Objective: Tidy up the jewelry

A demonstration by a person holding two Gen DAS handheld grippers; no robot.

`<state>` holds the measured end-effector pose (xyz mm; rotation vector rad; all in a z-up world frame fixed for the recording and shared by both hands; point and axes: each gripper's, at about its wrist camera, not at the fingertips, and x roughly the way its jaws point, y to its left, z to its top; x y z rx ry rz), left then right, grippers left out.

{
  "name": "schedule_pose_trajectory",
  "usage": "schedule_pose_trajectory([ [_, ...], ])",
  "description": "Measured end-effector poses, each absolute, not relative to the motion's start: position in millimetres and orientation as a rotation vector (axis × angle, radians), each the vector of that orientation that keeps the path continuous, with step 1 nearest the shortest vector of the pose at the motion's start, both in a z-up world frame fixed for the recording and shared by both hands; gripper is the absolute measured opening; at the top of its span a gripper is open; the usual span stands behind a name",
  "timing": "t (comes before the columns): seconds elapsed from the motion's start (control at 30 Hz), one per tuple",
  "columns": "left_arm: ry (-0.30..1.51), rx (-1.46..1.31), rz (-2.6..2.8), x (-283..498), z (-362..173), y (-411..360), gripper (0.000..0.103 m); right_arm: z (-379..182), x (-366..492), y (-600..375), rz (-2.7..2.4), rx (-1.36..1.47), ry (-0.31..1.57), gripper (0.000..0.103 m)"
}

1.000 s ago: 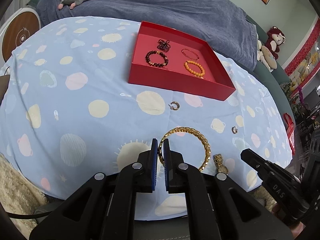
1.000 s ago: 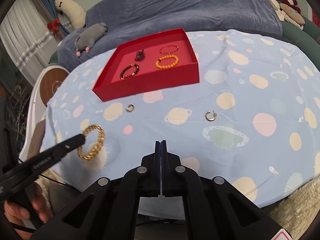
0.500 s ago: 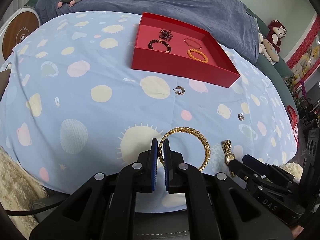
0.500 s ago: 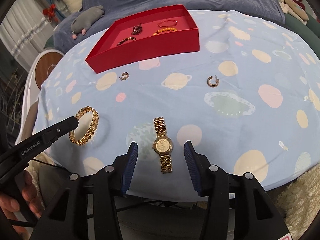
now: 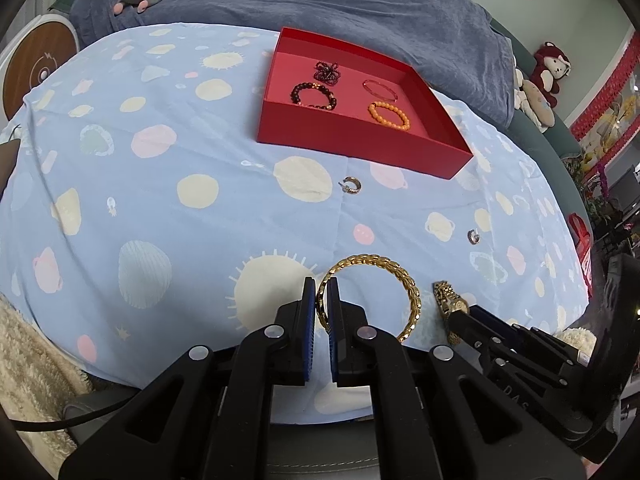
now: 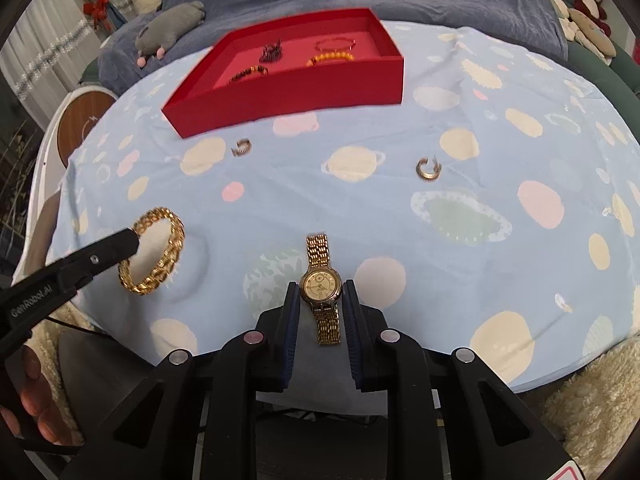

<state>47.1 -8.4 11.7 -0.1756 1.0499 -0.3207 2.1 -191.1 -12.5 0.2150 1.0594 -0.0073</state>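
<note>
My left gripper point(image 5: 321, 289) is shut on a gold chain bracelet point(image 5: 404, 280) and holds it just above the blue tablecloth; the bracelet also shows in the right wrist view point(image 6: 168, 256). My right gripper point(image 6: 320, 289) has its jaws on either side of the gold watch point(image 6: 320, 282), which lies on the cloth, and they appear to touch its case. The watch shows in the left wrist view point(image 5: 450, 302). The red tray point(image 5: 360, 138) at the back holds a dark bead bracelet point(image 5: 312, 94), an orange bead bracelet point(image 5: 389, 114), a thin red bangle point(image 5: 379, 89) and a dark ornament point(image 5: 327, 71).
Two hoop earrings lie on the cloth, one left point(image 6: 242, 147) and one right point(image 6: 427, 168). A blue sofa with a grey plush toy point(image 6: 170, 28) stands behind the table. A round wooden stool point(image 6: 80, 120) is at the left. The table edge is close below both grippers.
My right gripper opened, came down over the gold watch and has closed in until its jaws flank the case. My left gripper still holds the gold bracelet and has shifted slightly.
</note>
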Motion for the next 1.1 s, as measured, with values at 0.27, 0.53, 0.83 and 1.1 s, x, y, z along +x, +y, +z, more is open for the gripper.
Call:
schedule_pose_trajectory([
  [0.27,1.024,-0.203,-0.331,70,30,-11,0.006,30,24,-197,0.014,0.24,0.956,0.011],
  [0.53,0.965,-0.217,-0.321,120,55,-16,0.006,62,78,-211,0.021,0.199,0.874,0.001],
  [0.83,0.99,-0.228,-0.309,123,42,-13,0.006,18,55,-219,0.01,0.267,0.953,0.05],
  [1.1,1.042,-0.234,-0.309,106,24,-13,0.006,-23,53,-200,0.024,0.254,1.039,0.047],
])
